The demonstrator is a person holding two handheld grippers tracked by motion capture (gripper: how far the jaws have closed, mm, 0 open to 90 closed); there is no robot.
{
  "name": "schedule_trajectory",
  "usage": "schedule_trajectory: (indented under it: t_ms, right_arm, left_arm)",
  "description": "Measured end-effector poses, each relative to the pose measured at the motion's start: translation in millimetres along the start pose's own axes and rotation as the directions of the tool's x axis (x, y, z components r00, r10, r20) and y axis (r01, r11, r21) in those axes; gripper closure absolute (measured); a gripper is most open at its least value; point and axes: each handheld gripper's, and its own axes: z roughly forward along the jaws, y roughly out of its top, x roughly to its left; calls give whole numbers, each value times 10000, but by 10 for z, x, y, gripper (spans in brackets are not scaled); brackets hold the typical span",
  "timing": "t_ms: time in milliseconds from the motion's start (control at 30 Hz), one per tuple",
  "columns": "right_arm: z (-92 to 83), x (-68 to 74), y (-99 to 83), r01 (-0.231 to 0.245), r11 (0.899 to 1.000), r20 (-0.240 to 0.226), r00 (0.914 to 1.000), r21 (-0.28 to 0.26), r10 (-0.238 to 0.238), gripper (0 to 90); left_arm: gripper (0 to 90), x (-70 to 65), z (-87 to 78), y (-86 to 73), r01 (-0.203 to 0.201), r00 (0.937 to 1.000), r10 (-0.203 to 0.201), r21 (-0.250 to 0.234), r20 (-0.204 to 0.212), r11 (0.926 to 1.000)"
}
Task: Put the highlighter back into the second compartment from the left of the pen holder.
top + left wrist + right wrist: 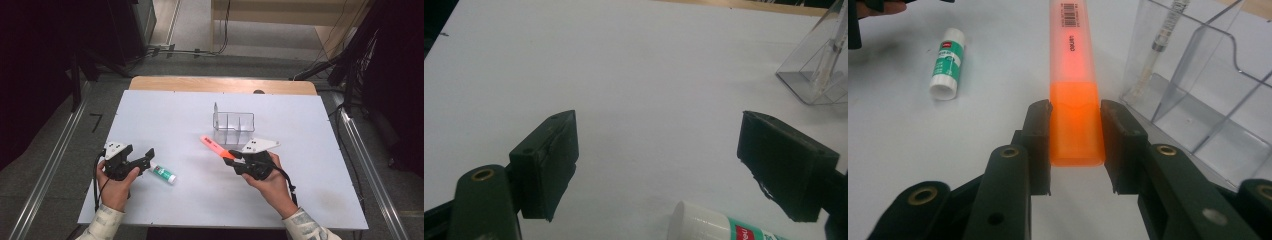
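Note:
My right gripper (1075, 145) (234, 157) is shut on the capped end of an orange highlighter (1074, 75) (215, 147), which points away from me, its far end toward the clear organiser (233, 122) (1208, 100). One pen (1155, 47) stands in the organiser's corner. My left gripper (659, 167) (145, 157) is open at the table's left, low over the white top. A white and green glue stick (164, 174) (719, 227) (948, 62) lies just beside its right jaw, cap end toward the jaws, not gripped.
The white table top (165, 115) has free room at the back left and along the right. A wooden strip (220, 84) runs along the far edge. Metal rails and dark stands flank the table on the floor.

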Motion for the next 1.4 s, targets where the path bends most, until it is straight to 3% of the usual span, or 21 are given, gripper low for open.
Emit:
schedule_trajectory:
  t_ms: [633,1000,1400]
  right_arm:
    - [-354,-257,-21,-539,9977,796,9952,-422,572,650]
    - [-420,-442,-24,-967,9942,1402,9848,-480,1025,650]
    - [-395,-565,1,-1072,9941,1909,9756,-156,1082,649]
  left_arm:
    - [171,-7,4,-2,-48,10000,48,10,-17,10000]
    - [171,-12,10,-3,-26,10000,26,25,-4,10000]
    - [171,-20,19,-7,-49,10000,49,79,-2,10000]
